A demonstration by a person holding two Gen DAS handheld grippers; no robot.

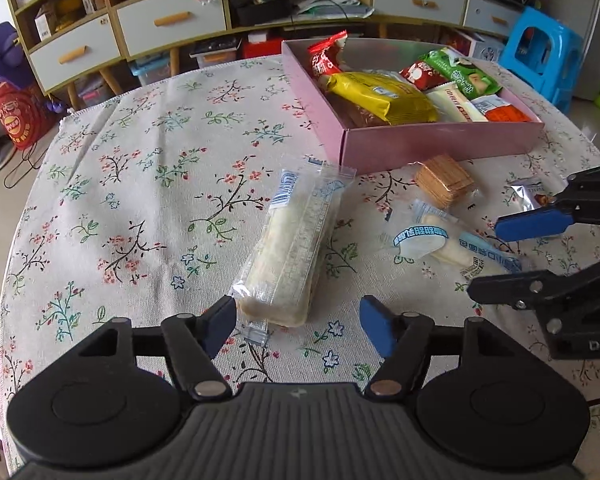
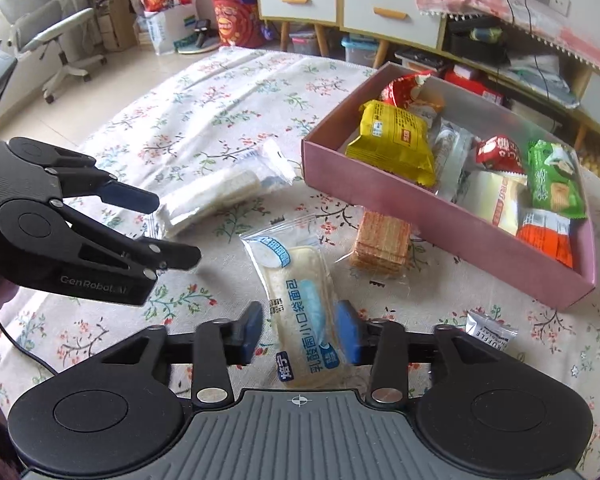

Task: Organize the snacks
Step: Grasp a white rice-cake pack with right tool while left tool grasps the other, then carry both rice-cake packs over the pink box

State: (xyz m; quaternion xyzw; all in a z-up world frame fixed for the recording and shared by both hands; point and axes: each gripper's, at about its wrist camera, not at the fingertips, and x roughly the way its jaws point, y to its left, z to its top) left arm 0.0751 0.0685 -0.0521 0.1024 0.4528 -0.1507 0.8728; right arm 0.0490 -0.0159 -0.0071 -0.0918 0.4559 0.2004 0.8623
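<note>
My right gripper [image 2: 298, 334] has its fingers spread about the width of the small bread packet [image 2: 300, 316] and sits astride its near end; whether the pads already touch the wrapper I cannot tell, but nothing is lifted. I came at it along its length so the fingers close across the narrow side, where a soft bun gives least. My left gripper [image 1: 298, 322] is wide open and empty, its fingers just short of the near end of the long clear-wrapped cake [image 1: 290, 244], lined up for the same crosswise pinch.

Beyond those two, still loose on the floral table [image 1: 140, 160], lie the stack of wafer biscuits [image 1: 444, 180] in clear film, just beside the box wall, and a little silver truffle packet [image 2: 490, 332] off to my right.

The pink box [image 1: 440, 142] stands at the far side of the table, already holding a yellow bag [image 1: 384, 98], a green pack [image 1: 462, 72], red sachets and an orange one. Judging by that, the sorting is well along: four packets remain outside. The open space in the box looks to be at its near-left corner.
</note>
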